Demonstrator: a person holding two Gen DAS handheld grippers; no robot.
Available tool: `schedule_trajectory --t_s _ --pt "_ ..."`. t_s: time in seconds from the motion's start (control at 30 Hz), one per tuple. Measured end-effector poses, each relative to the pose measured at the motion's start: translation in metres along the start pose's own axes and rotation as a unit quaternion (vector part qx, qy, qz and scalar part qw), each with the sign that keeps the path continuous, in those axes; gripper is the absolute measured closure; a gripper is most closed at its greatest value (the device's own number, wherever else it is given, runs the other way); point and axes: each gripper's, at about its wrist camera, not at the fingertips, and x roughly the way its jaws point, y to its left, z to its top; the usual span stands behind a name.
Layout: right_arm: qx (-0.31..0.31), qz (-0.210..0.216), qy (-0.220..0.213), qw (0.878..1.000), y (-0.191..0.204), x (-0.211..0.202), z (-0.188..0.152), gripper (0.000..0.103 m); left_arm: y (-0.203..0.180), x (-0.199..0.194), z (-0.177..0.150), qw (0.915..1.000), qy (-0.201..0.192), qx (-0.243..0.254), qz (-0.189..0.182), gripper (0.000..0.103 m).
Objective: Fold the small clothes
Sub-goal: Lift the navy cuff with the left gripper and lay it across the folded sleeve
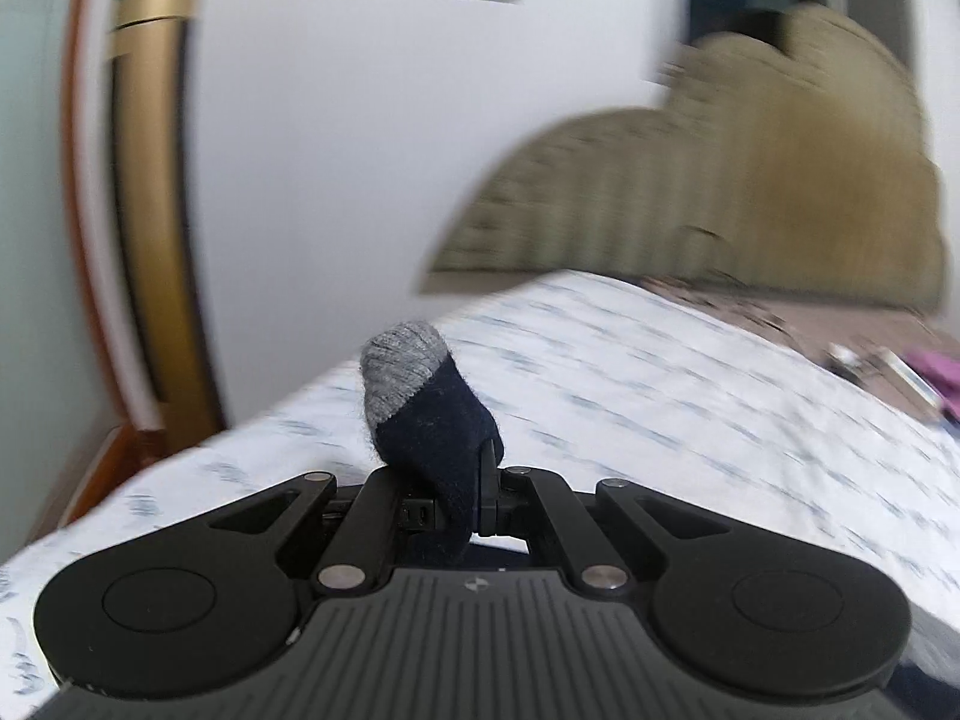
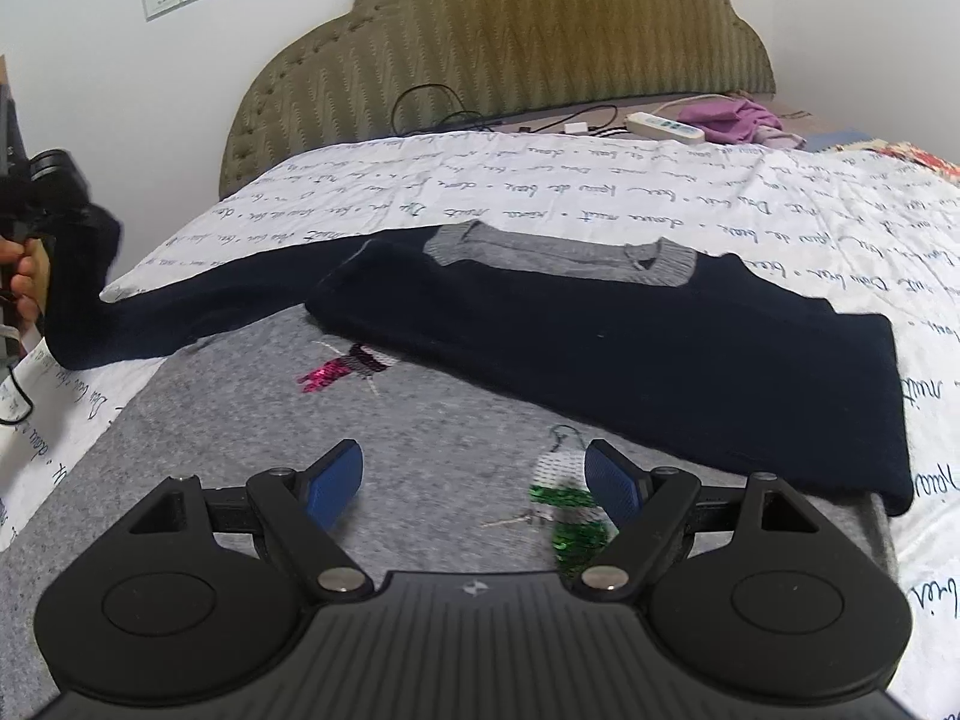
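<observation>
While my left tongs point(image 1: 447, 468) are clamping the grey cuff point(image 1: 402, 369) of the navy sweater's sleeve point(image 2: 198, 306), I am holding that sleeve stretched out and lifted off the bed point(image 2: 600, 180), away from the garment's body. My right tongs point(image 2: 474, 480) are hanging wide apart with nothing between their blue pads point(image 2: 336, 480), hovering just above a grey sweater point(image 2: 270, 420) with sequin patches that is lying directly beneath and ahead of them. The navy sweater point(image 2: 630, 348) is lying ahead of my right tongs and slightly to their right, partly overlapping the grey one, its grey collar point(image 2: 558, 252) turned toward the headboard point(image 2: 510, 30). I am judging the fold as barely under way: the navy body is looking flat and squared, possibly with its far side already tucked in, but this sleeve is not yet laid across, and the lengthwise folds are remaining. The grey sweater underneath is looking wholly unfolded. Much is staying unclear to me: the left wrist view is smeared with blur, so the bed beyond the cuff is hard to read; the other sleeve is hidden, either folded under or behind the body; the person's hand point(image 2: 24, 276) at the far left is cut off by the picture's edge; and the grey sweater's outline is running beneath my right tongs out of sight.
</observation>
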Motion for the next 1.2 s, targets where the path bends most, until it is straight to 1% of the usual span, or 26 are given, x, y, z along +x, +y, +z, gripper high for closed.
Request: schedule_trajectory --t_s 0.1,0.2,0.23,0.33,0.47,0.63,0.8,0.97,1.2 --pt "0.011 -0.002 -0.002 1.0 -0.007 -0.002 -0.001 0.021 -0.039 -0.01 -0.01 0.9986 -0.005 0.041 -0.031 0.102" --pt "0.02 -0.006 -0.006 1.0 -0.014 -0.005 -0.002 0.021 -0.074 -0.018 -0.021 0.995 -0.005 0.074 -0.066 0.102" --pt "0.024 -0.007 -0.007 1.0 -0.017 -0.006 -0.002 0.021 -0.086 -0.016 -0.024 0.9936 -0.003 0.083 -0.077 0.102" --pt "0.039 -0.01 -0.009 0.999 -0.027 -0.008 -0.002 0.021 -0.118 -0.026 -0.034 0.9875 0.006 0.11 -0.113 0.102" --pt "0.068 -0.007 -0.005 0.998 -0.042 -0.008 -0.003 0.021 -0.154 -0.029 -0.046 0.9799 0.007 0.137 -0.145 0.102" --pt "0.087 -0.022 -0.013 0.996 -0.056 -0.012 -0.004 0.021 -0.189 -0.045 -0.064 0.9694 0.018 0.163 -0.182 0.102" --pt "0.103 -0.039 -0.017 0.994 -0.068 -0.014 -0.007 0.021 -0.215 -0.065 -0.083 0.9602 0.025 0.182 -0.21 0.102" --pt "0.118 -0.052 -0.021 0.991 -0.08 -0.021 -0.011 0.021 -0.241 -0.085 -0.096 0.9497 0.021 0.203 -0.238 0.102" --pt "0.135 -0.072 -0.024 0.988 -0.096 -0.03 -0.017 0.021 -0.272 -0.112 -0.109 0.9359 0.015 0.218 -0.276 0.102"
